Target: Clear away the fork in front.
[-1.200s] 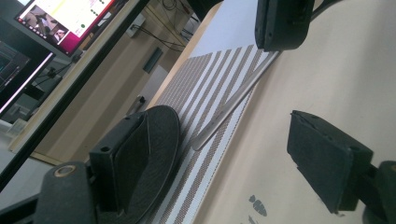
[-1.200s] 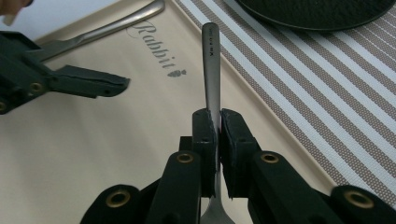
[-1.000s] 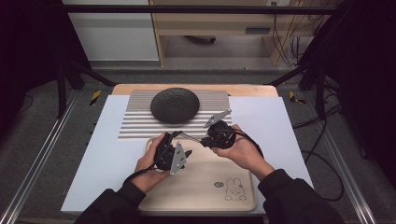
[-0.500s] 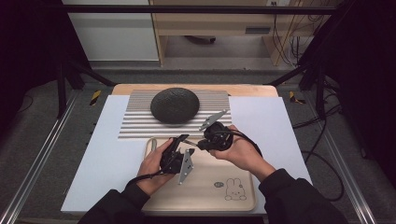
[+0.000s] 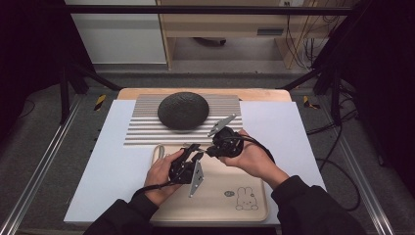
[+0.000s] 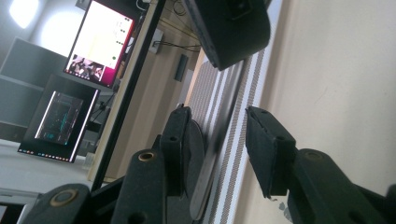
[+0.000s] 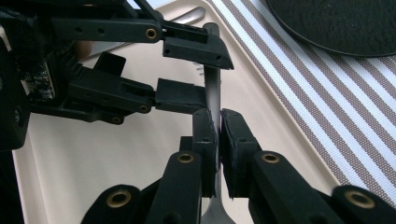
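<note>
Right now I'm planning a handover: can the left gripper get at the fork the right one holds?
Probably yes. The left gripper is open, its jaws already on either side of the fork, which the right gripper clamps lower down; nothing lies between them.

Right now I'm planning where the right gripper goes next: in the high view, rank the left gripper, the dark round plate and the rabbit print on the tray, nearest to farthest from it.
1. left gripper: just to the near left of the right gripper, over the tray.
2. dark round plate: behind it, on the striped mat.
3. rabbit print: at the tray's near right corner, farthest, though not by much.
</note>
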### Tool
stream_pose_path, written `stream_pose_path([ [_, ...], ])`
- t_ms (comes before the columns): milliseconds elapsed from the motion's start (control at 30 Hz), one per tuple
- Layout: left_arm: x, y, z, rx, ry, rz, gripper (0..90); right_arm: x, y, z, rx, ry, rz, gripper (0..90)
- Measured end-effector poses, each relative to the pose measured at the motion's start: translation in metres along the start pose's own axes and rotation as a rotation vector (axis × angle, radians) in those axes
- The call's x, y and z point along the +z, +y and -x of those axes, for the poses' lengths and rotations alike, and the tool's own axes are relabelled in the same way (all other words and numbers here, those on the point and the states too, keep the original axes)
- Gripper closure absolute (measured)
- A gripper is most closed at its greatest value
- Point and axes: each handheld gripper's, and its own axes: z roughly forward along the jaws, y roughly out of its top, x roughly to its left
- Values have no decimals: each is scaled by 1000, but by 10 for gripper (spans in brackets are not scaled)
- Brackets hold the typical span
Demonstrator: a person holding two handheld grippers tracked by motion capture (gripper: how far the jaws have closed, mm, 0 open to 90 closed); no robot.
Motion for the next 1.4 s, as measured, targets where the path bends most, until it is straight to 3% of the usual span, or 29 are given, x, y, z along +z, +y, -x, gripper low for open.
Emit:
stream_pose_path([
  [967,2,2,2,78,26,-23,742,-3,-1,3,5,5,-7,849],
  [1133,2,2,2,75,20,-26,781,-3,-1,3,5,3,-7,849],
  [1400,2,3,4,115,23,-32,846,-3,-1,3,8,9,-2,849],
])
